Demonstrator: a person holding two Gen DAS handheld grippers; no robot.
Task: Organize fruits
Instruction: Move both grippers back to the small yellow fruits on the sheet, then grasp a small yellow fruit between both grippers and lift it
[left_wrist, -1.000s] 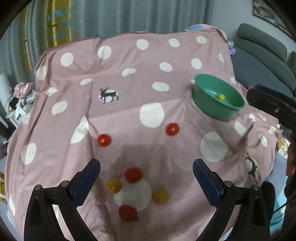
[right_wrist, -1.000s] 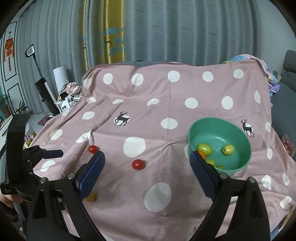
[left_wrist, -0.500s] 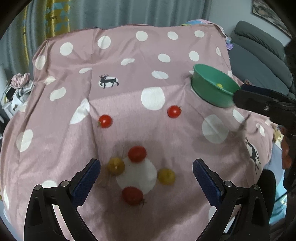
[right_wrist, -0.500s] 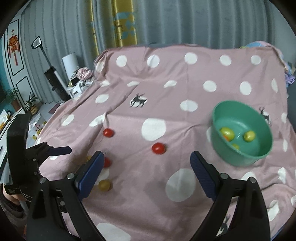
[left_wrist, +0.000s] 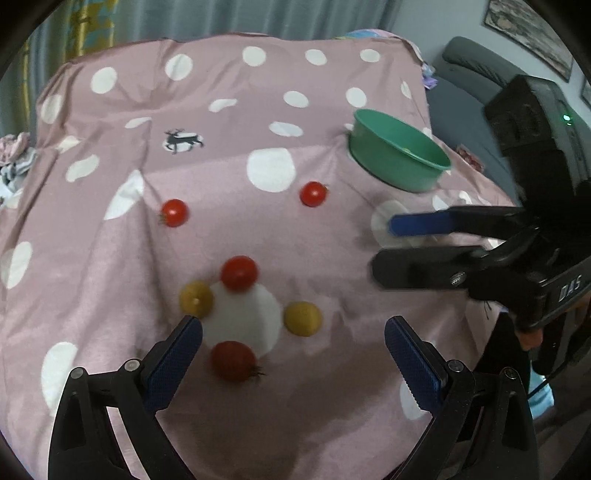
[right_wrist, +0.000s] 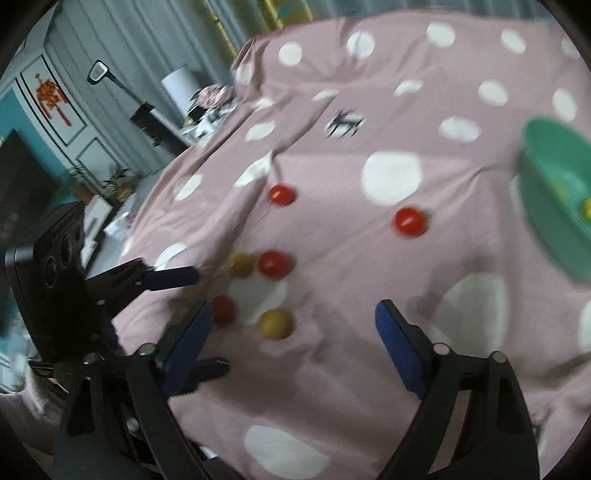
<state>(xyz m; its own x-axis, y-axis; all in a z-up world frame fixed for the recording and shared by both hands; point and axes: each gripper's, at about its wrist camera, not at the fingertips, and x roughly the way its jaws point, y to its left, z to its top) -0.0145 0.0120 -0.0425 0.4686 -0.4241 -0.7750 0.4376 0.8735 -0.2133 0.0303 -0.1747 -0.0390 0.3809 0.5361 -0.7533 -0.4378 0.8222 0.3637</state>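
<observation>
Pink spotted cloth (left_wrist: 229, 122) fills my view, draped over the table with grey curtains behind and a sofa off to the side. Compared with a second ago both my tools sit lower and closer: the loose tomatoes have grown large in both cameras, and the green bowl (left_wrist: 397, 157) has slid toward the edge of the right-hand view, so I'm clearly leaving the drop-off and going in for another pick.

My left gripper (left_wrist: 291, 350) hangs wide, nothing between its jaws, right above the cluster on the white spot: a red tomato (left_wrist: 233, 360) nearest, a yellow one (left_wrist: 303, 317) beside it, another yellow (left_wrist: 195, 298) and another red (left_wrist: 239, 272) beyond. Two more reds lie farther up the cloth, well apart from the cluster.

My right gripper (right_wrist: 295, 332) has swung in from the bowl side, and its jaws are closing from their widest, though nothing is between them yet. In its camera the near yellow tomato (right_wrist: 275, 324) sits just ahead of the fingers, so I judge that's the target. The bowl (right_wrist: 554, 206) already holds a few yellow-green fruits.

Both tools are converging on one small patch, so I need to mind a collision, and the round fruit may roll on the soft cloth.
</observation>
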